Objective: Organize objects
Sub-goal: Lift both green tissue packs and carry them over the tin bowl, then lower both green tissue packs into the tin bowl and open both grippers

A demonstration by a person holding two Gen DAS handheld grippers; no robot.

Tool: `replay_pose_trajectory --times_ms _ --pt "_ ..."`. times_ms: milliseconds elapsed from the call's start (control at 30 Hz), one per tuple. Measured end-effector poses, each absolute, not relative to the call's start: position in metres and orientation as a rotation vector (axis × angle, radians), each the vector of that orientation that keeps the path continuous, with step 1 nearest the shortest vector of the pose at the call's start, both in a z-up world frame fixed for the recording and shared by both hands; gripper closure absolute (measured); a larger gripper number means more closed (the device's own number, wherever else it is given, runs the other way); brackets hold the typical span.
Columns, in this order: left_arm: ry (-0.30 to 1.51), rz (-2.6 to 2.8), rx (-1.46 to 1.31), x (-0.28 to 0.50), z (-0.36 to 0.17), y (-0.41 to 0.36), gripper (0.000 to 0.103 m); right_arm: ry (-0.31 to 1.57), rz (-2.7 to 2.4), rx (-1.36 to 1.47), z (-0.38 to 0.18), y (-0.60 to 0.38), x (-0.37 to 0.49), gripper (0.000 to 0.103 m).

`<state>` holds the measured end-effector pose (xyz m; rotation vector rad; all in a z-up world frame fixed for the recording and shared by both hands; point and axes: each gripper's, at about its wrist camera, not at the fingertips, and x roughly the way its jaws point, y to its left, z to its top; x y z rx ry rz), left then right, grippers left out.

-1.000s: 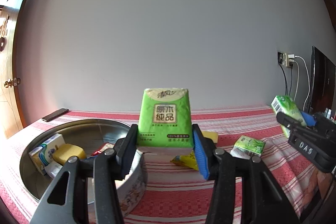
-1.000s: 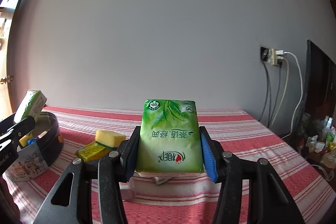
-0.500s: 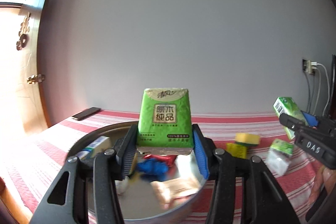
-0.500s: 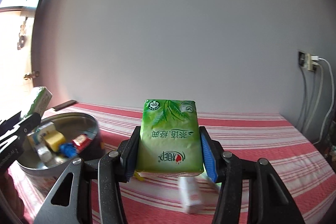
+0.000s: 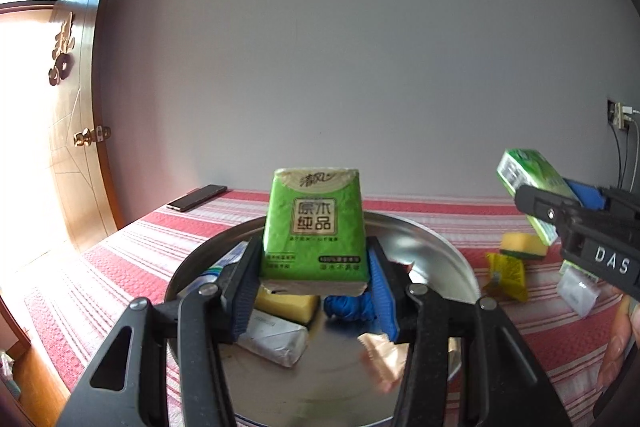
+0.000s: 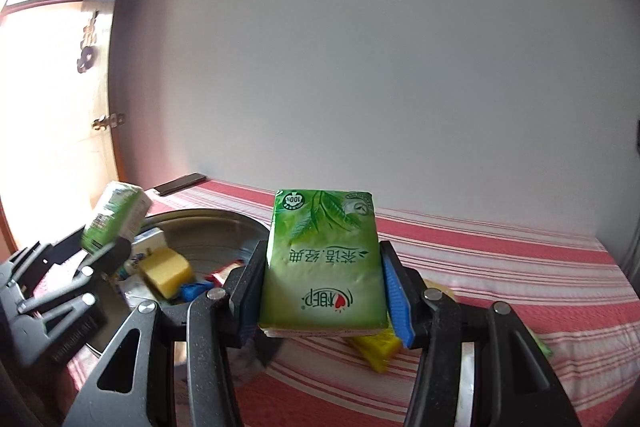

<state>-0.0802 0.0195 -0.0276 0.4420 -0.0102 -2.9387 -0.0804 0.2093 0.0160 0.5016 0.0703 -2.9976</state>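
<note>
My left gripper is shut on a bright green tissue pack, held upright over a round metal tin. The tin holds a yellow sponge, a white packet, a blue item and a copper-coloured wrapper. My right gripper is shut on a leaf-printed green tissue pack, above the striped cloth just right of the tin. The left wrist view shows that leaf-printed pack at the right edge; the right wrist view shows the left gripper's pack over the tin.
A red-and-white striped cloth covers the table. A dark phone lies at its far left corner. Right of the tin lie a yellow sponge, a yellow packet and a small clear pack. A wooden door stands left.
Both grippers have swung left with their packs. The left one now hangs over the tin's middle. The right one has come from the table's centre to beside the tin.
</note>
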Motion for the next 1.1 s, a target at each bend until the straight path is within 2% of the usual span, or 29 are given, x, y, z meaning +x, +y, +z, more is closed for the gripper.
replay_pose_trajectory --times_ms 433,1100 --pt "0.011 -2.885 0.509 -0.096 -0.038 -0.005 0.053 0.163 -2.9 0.584 0.009 0.159 -0.116 0.048" --pt "0.045 -2.829 0.643 -0.113 -0.046 -0.029 0.053 0.175 -2.838 0.688 -0.018 0.141 -0.138 0.048"
